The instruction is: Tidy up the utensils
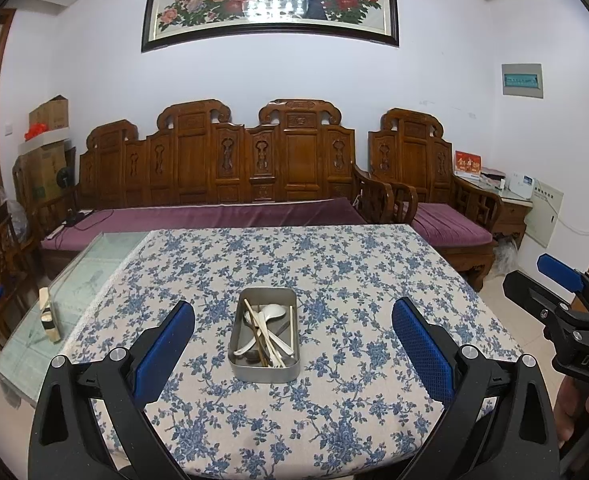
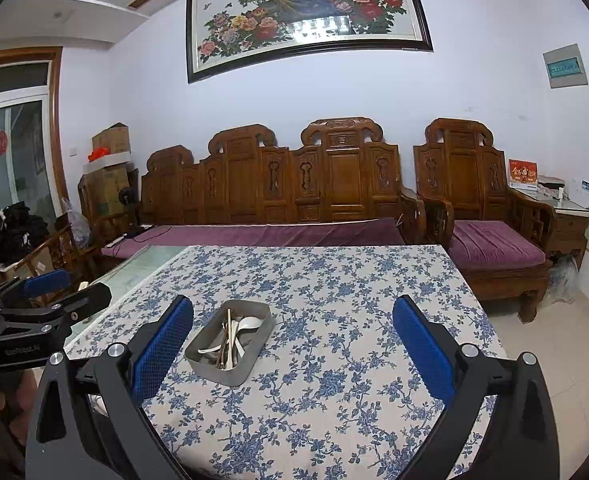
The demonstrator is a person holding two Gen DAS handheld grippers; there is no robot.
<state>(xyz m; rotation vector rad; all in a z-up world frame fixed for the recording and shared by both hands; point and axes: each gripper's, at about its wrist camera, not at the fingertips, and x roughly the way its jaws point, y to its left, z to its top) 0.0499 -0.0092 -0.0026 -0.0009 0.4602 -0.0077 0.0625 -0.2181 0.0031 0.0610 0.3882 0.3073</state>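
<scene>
I find the metal tin [image 1: 265, 336] standing on the table [image 1: 334, 272], on the blue floral cloth, nearer the near edge than the far one and about midway between the left and right edges. Its long axis runs from the near edge toward the far edge; seen from the right wrist it lies slightly skewed, far end to the right. Inside lie white spoons [image 1: 272, 314], chopsticks [image 1: 256, 330] and a fork [image 1: 272, 346], loosely crossed, most lying roughly along the tin's length, spoon bowls toward the far end. My left gripper [image 1: 293, 350] hangs above the near edge, jaws spread wide, nothing between them, the tin framed in the gap. My right gripper [image 2: 293, 350] stands likewise, fully parted and empty, the tin nearer its left finger [image 2: 162, 346].
</scene>
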